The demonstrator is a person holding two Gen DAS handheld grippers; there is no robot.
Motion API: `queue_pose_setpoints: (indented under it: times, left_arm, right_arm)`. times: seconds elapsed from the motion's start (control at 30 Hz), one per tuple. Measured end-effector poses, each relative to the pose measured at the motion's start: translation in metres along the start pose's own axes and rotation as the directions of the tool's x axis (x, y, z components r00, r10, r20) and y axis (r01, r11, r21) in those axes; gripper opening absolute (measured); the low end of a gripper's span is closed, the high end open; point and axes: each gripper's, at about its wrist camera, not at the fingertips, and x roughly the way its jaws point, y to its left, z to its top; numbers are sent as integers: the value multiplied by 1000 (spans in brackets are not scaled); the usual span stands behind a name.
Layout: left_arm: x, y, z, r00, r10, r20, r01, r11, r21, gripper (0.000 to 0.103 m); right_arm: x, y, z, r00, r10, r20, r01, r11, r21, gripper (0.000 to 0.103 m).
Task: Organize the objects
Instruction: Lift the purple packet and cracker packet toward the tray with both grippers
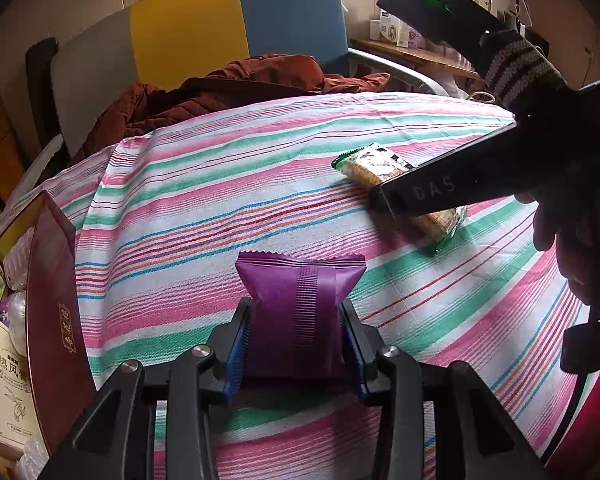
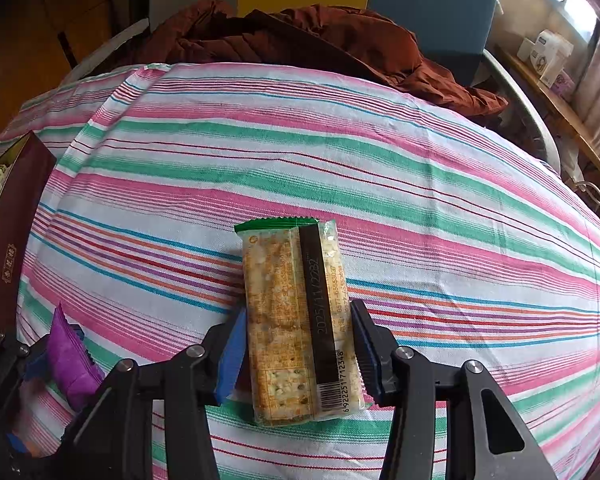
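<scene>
Biggest thing in view is the pink, green and white striped cloth point(image 2: 380, 152) over the table, and it's nearly bare now — just two snacks left on it, both already in my grip. The dark red cardboard gift box point(image 1: 54, 300) at the left edge looks partly filled with small packs, so I'd guess most sorting is done. My right gripper point(image 2: 298, 356) is clamped on the long clear-wrapped cracker pack with green ends point(image 2: 296, 320). My left gripper point(image 1: 296, 336) is pinching the small purple foil snack pouch point(image 1: 296, 300) — neither is boxed yet.
</scene>
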Motion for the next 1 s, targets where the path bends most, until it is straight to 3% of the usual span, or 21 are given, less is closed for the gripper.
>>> queue_pose_setpoints:
  times: [0.33,0.53,1.0]
  left_arm:
    - [-5,-4,-2,1000,21,-10,-21,999,27,39]
    - [-22,-7,-9,999,-10,-33,11,999,42,39]
    - [-125,23,-24,994,-84,76,82,996,29,39]
  right_arm:
    - [-1,0,0,1000,19,7,-19,1000,5,49]
    - [-4,-1,-1,999,34,23,-35,999,13,49]
    - [-1,9,-5,994,110,1,-110,993,37,49]
